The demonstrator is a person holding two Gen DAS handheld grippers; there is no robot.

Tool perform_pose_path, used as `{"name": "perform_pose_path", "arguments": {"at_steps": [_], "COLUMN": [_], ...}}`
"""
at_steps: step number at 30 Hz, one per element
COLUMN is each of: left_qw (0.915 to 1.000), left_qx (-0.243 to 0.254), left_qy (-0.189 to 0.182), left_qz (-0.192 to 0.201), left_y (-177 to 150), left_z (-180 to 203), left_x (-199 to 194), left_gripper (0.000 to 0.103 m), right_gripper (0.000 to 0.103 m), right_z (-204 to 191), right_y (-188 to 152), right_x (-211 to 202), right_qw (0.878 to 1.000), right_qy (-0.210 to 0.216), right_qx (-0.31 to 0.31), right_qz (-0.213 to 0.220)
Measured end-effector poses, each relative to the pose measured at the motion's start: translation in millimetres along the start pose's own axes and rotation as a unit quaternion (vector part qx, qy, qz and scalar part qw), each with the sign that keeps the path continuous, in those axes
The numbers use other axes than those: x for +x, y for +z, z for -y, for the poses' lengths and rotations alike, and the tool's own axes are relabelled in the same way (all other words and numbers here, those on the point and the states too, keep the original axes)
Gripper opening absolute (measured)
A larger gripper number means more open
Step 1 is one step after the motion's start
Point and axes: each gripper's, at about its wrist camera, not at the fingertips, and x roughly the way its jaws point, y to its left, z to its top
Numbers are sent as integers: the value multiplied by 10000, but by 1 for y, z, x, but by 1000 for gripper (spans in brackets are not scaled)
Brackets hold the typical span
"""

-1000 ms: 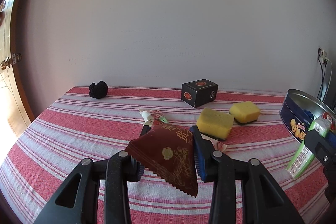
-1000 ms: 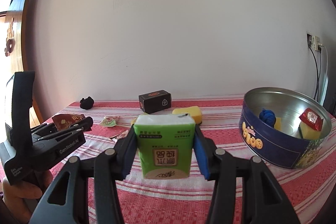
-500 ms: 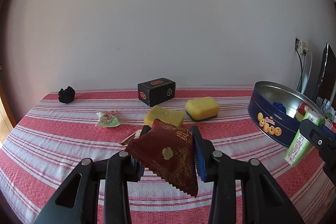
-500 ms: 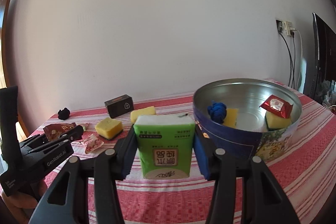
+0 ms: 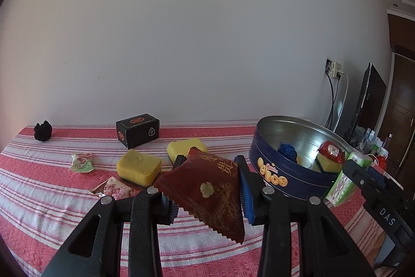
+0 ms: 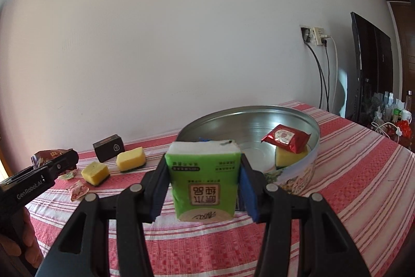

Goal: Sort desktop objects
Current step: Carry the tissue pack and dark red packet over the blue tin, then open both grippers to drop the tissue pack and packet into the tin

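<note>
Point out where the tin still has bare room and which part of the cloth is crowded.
The round tin shows bare metal floor across its middle, between the blue ball and the red packet lying on a sponge. The striped cloth right of the tin is free. It is crowded around the yellow sponges and small wrappers.

A table under a red-and-white striped cloth (image 5: 52,199) carries everything. Far left sits a black lump (image 5: 43,131); a black box (image 5: 137,130) stands far centre. Nearer lie two yellow sponges (image 5: 138,166) (image 5: 185,148), a green sachet (image 5: 81,162) and a pink sachet (image 5: 116,188). A blue tin (image 5: 280,173) stands right.
</note>
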Motion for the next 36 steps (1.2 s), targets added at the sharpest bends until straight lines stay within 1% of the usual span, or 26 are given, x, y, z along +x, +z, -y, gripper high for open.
{"name": "perform_pose_path", "arguments": {"at_steps": [5,8,10,14,18,23,27,30,31,32,33,34,35,36], "left_qw": [9998,9994,9990,9978,9971,9960,9949,9938,9938,9936,9937,9941,9952,9962], "left_qx": [102,175,220,396,335,386,384,387,369,363,366,395,452,537], "left_qy": [-165,-292,-388,-523,-685,-796,-874,-940,-945,-948,-921,-869,-761,-623], "left_qz": [-51,-59,-29,23,-48,-160,-318,-440,-465,-500,-526,-513,-420,-280], "left_y": [1,3,8,19,28,29,25,23,22,20,17,14,10,8], "left_z": [23,40,53,82,108,140,161,170,170,171,172,173,174,175], "left_x": [11,21,27,39,57,81,101,118,123,127,129,129,127,124], "left_gripper": [40,40,40,40,40,40,40,40,41,47,54,73,85,86], "right_gripper": [50,50,50,50,50,50,51,51,54,60,77,86,87,87], "right_z": [30,49,57,70,83,99,112,124,129,133,138,141,144,146], "right_y": [8,19,28,46,62,74,73,70,70,69,69,70,69,71], "right_x": [0,1,5,23,53,95,124,132,132,129,126,122,116,112], "right_qw": [9995,9986,9980,9970,9964,9973,9965,9972,9975,9978,9975,9970,9965,9957], "right_qy": [-279,-460,-560,-706,-813,-704,-663,-549,-470,-407,-449,-488,-481,-476], "right_qx": [70,153,102,-31,-105,10,102,272,361,441,520,600,678,758], "right_qz": [110,226,291,320,197,-193,-493,-430,-378,-271,-162,-43,110,233]}}
